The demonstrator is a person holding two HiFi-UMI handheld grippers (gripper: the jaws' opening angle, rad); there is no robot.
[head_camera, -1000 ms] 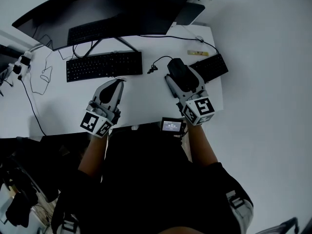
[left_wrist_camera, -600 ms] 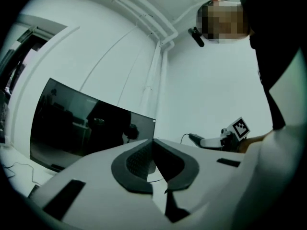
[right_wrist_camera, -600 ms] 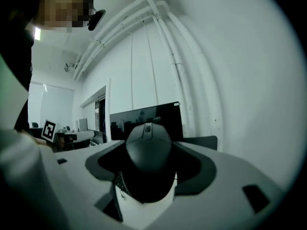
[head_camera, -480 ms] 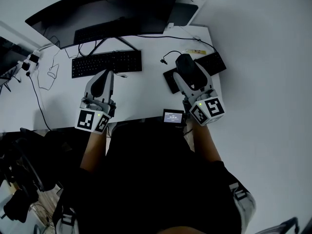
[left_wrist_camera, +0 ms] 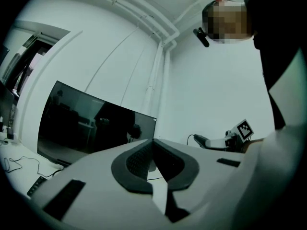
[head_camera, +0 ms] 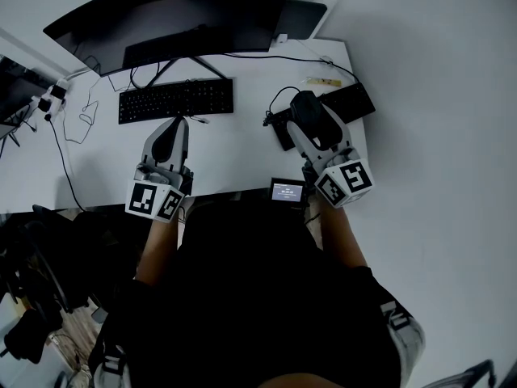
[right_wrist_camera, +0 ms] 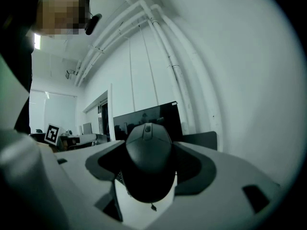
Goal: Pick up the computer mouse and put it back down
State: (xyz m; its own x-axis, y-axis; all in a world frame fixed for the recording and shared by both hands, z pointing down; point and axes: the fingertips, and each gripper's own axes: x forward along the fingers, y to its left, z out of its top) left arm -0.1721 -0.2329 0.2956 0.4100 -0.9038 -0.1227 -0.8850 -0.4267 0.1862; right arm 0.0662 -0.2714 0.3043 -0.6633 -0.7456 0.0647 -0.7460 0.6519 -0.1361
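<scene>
A black computer mouse (right_wrist_camera: pixel 148 153) sits between the jaws of my right gripper (right_wrist_camera: pixel 149 140), which is shut on its sides and points level. In the head view the mouse (head_camera: pixel 308 108) hangs above the black mouse pad (head_camera: pixel 349 102) at the desk's right end, with its cable (head_camera: pixel 275 102) looping off to the left. My left gripper (head_camera: pixel 178 124) hovers over the white desk (head_camera: pixel 234 156) just in front of the keyboard (head_camera: pixel 176 99). Its jaws meet at the tips in the left gripper view (left_wrist_camera: pixel 154 142), with nothing between them.
A wide dark monitor (head_camera: pixel 178 14) stands behind the keyboard. A small device with a lit screen (head_camera: pixel 287 191) sits at the desk's front edge between my arms. Loose cables (head_camera: pixel 77 124) trail over the left end. A pale strip (head_camera: pixel 325 82) lies behind the pad.
Both grippers have come up and shifted a little over the desk, the right one carrying the mouse. Neither grip has changed.
</scene>
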